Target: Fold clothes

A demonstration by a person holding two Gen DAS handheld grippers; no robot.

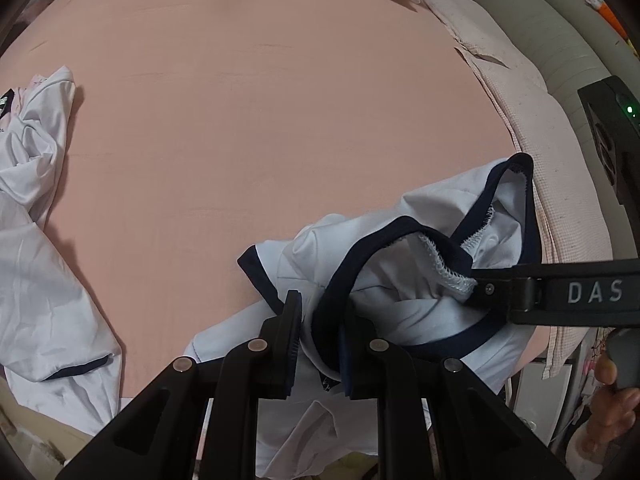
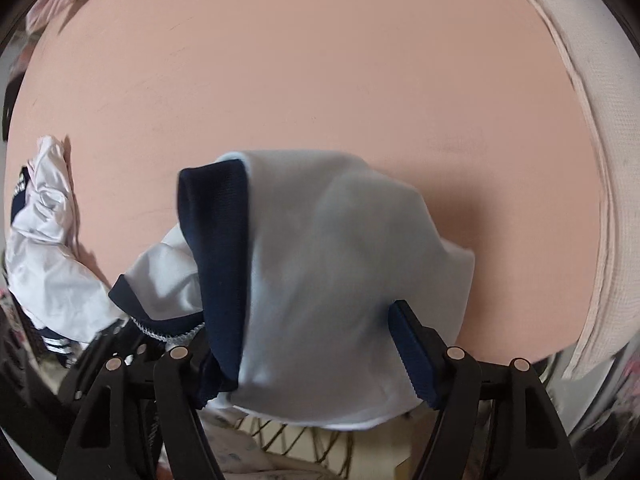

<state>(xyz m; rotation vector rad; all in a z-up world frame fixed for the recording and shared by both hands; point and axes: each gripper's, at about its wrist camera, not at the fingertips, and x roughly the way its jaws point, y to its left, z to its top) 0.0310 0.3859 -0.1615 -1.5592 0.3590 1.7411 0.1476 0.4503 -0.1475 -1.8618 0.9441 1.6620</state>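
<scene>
I see a big bed [image 1: 248, 92] with a pink sheet, and it fills most of both views. At nine o'clock in the left wrist view lies a second white shirt [image 1: 44, 248], all crumpled, with a dark cuff.

The shirt [image 1: 384, 264] I am working on is light blue-white with dark blue trim. It sits at the near edge of the bed, from five to three o'clock in the left view, bunched up and partly lifted. It is not folded flat.

I think it is soft, thin and light. It will sag and slide and will not keep a shape by itself. The dark blue neck band [image 1: 352, 256] looks thicker and firmer, so I judge the bands and seams are the best places to hold.

My left gripper [image 1: 320, 320] has its jaws narrow, pinching the cloth beside the neck band at six o'clock. My right gripper [image 1: 480, 292] comes in from three o'clock and bites the stitched inside seam of the neck. In the right wrist view the cloth hangs over that gripper and hides one finger, so I cannot tell there how tightly it bites.
</scene>
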